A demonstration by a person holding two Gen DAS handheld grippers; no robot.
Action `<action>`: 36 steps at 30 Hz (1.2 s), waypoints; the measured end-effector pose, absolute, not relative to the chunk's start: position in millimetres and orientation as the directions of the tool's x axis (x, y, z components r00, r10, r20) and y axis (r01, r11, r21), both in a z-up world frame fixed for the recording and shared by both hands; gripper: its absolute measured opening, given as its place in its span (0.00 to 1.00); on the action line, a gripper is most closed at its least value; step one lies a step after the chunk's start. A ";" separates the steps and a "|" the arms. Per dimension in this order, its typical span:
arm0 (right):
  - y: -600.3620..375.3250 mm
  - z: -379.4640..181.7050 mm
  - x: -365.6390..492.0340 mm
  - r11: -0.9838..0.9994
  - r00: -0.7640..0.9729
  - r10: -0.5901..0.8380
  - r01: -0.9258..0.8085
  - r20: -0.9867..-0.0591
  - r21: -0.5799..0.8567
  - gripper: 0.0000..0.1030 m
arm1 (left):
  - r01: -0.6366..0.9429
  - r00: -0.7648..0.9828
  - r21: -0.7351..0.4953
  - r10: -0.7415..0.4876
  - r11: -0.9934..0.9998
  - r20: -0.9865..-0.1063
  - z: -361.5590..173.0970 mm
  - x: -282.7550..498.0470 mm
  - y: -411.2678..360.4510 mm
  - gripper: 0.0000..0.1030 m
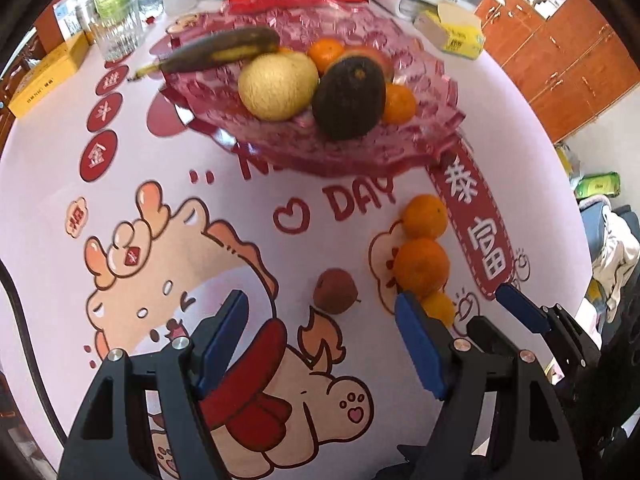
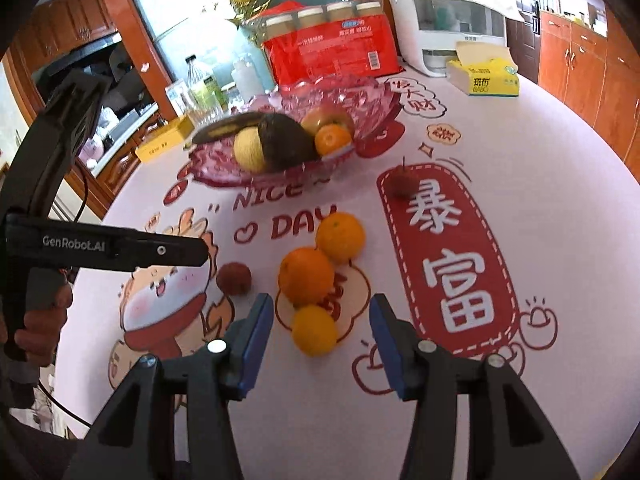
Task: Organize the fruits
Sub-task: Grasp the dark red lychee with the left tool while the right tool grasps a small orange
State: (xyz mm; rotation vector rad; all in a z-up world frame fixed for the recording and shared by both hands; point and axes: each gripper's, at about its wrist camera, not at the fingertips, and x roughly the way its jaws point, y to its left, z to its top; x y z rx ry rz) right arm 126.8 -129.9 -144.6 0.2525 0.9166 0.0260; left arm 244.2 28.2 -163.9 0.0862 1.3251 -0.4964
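Right gripper [image 2: 321, 336] hangs spread over the nearest orange [image 2: 314, 330], empty, jaws not touching it. Left gripper [image 1: 320, 334], spread and empty, faces the small red fruit [image 1: 335, 291]. Best centre each fruit before pinching, then carry it to the pink bowl [image 1: 420, 80].

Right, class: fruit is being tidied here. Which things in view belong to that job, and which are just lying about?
Part of the job:
pink fruit bowl
three loose oranges
two small red fruits
banana, avocado, already in the bowl

Just lying about:
tissue box
red snack pack
drinking glass
yellow box
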 end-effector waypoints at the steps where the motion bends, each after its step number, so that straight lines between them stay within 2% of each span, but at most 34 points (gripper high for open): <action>1: -126.9 -146.9 126.4 0.972 0.604 0.128 0.082 -0.786 0.221 0.49 | 0.396 0.144 -0.220 -0.297 0.891 -0.944 -168.6 244.2 27.5 0.71; 4: -119.6 -154.2 128.4 0.975 0.585 0.127 0.073 -0.801 0.208 0.49 | 0.400 0.132 -0.218 -0.292 0.890 -0.947 -178.6 245.7 26.0 0.66; 8: -111.4 -164.1 132.8 0.979 0.560 0.126 0.065 -0.819 0.195 0.49 | 0.427 0.129 -0.229 -0.310 0.875 -0.942 -187.1 247.3 23.7 0.65; 10: -108.5 -167.7 134.4 0.981 0.554 0.120 0.063 -0.824 0.185 0.48 | 0.435 0.120 -0.239 -0.318 0.868 -0.940 -190.9 248.0 21.9 0.58; 15: -104.7 -178.6 139.8 0.985 0.511 0.089 0.081 -0.855 0.151 0.39 | 0.461 0.106 -0.236 -0.317 0.856 -0.942 -201.4 251.4 13.1 0.54; 18: -104.7 -181.2 141.6 0.985 0.507 0.080 0.090 -0.858 0.145 0.37 | 0.469 0.093 -0.228 -0.305 0.853 -0.948 -207.1 253.9 6.6 0.53; 20: -105.8 -182.1 143.2 0.984 0.504 0.083 0.097 -0.860 0.152 0.37 | 0.475 0.079 -0.228 -0.299 0.850 -0.951 -210.0 256.7 2.6 0.46; 30: -109.5 -184.3 150.2 0.982 0.491 0.099 0.095 -0.866 0.166 0.31 | 0.482 0.049 -0.242 -0.302 0.842 -0.952 -216.5 261.4 -14.9 0.28; 36: -113.0 -184.6 152.9 0.980 0.472 0.134 0.068 -0.871 0.187 0.30 | 0.432 0.052 -0.247 -0.297 0.867 -0.953 -217.9 259.7 -9.1 0.26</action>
